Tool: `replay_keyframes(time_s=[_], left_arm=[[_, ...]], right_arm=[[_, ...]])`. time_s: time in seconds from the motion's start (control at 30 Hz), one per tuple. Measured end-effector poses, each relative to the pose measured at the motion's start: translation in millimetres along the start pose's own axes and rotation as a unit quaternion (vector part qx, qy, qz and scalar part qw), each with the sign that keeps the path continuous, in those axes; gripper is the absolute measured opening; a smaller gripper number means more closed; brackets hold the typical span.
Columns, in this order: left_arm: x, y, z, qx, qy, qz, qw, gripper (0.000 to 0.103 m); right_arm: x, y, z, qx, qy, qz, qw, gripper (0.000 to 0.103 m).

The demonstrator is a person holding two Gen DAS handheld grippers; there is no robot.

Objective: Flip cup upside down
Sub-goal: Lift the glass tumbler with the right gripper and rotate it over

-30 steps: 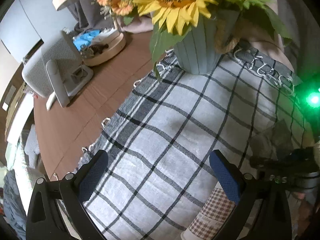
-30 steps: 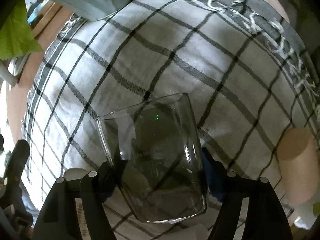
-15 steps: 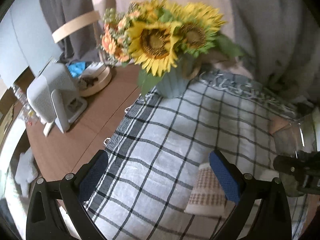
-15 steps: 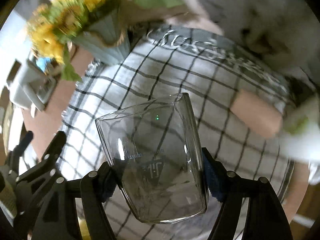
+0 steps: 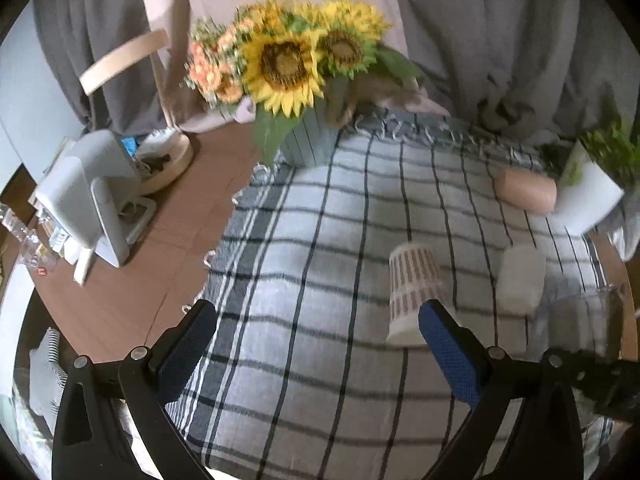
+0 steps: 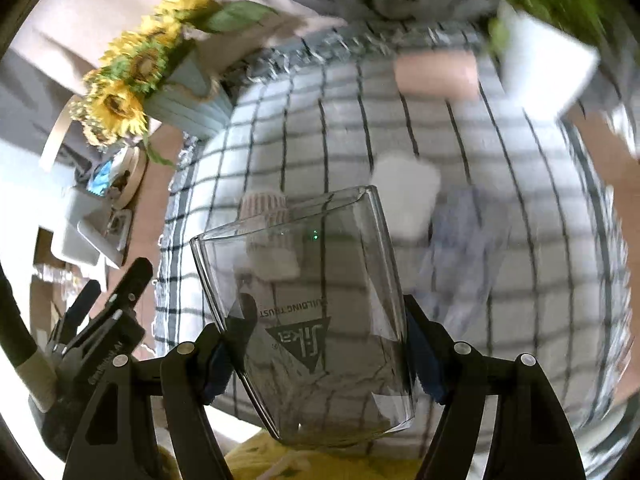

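White planter (image 6: 544,68) blurred — glass cup (image 5: 580,316) faint.

My right gripper (image 6: 316,348) holds the cup (image 6: 308,316) above the tablecloth (image 5: 320,280). Two paper cups (image 5: 414,292) stand on it ahead, the vase (image 5: 310,140) at its far-left edge. My left gripper (image 5: 316,356) hovers empty to the left.

Black jaws, blue pads (image 5: 448,360), silver screws (image 6: 461,347)
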State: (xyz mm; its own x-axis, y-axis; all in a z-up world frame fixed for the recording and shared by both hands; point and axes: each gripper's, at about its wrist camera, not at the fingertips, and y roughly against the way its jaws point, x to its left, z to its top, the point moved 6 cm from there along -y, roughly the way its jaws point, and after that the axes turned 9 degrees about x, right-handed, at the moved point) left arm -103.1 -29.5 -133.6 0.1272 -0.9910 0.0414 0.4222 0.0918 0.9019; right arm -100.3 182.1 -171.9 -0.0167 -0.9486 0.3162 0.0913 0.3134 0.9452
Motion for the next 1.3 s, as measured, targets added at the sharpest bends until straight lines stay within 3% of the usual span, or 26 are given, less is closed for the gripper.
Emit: replay_keyframes(time_s=[0.23, 0.5, 0.97, 1.07, 1.3], left_arm=[[12.1, -26.6, -25.1, 0.048, -0.027, 0.002, 0.9985, 0.103], [25.4, -41.4, -40.4, 0.068, -0.046, 0.011, 0.9966, 0.103], [39.3, -49.3, -54.6, 0.087, -0.044, 0.031, 0.9948, 0.103], [38.3, -49.1, -56.9, 0.088, -0.043, 0.033, 0.9946, 0.103], [29.5, -35.6, -57.6, 0.07, -0.038, 0.02, 0.9966, 0.103]], right_arm=[[-10.5, -56.9, -41.9, 0.055, -0.082, 0.021, 0.995, 0.073], [-18.3, -107.1, -63.0, 0.104, -0.148, 0.014, 0.983, 0.073], [-4.0, -128.0, -63.5, 0.085, -0.137, -0.064, 0.985, 0.077], [-1.2, -130.0, -63.5, 0.089, -0.131, -0.048, 0.986, 0.088], [-8.8, -109.3, -72.6, 0.067, -0.141, -0.016, 0.988, 0.089]])
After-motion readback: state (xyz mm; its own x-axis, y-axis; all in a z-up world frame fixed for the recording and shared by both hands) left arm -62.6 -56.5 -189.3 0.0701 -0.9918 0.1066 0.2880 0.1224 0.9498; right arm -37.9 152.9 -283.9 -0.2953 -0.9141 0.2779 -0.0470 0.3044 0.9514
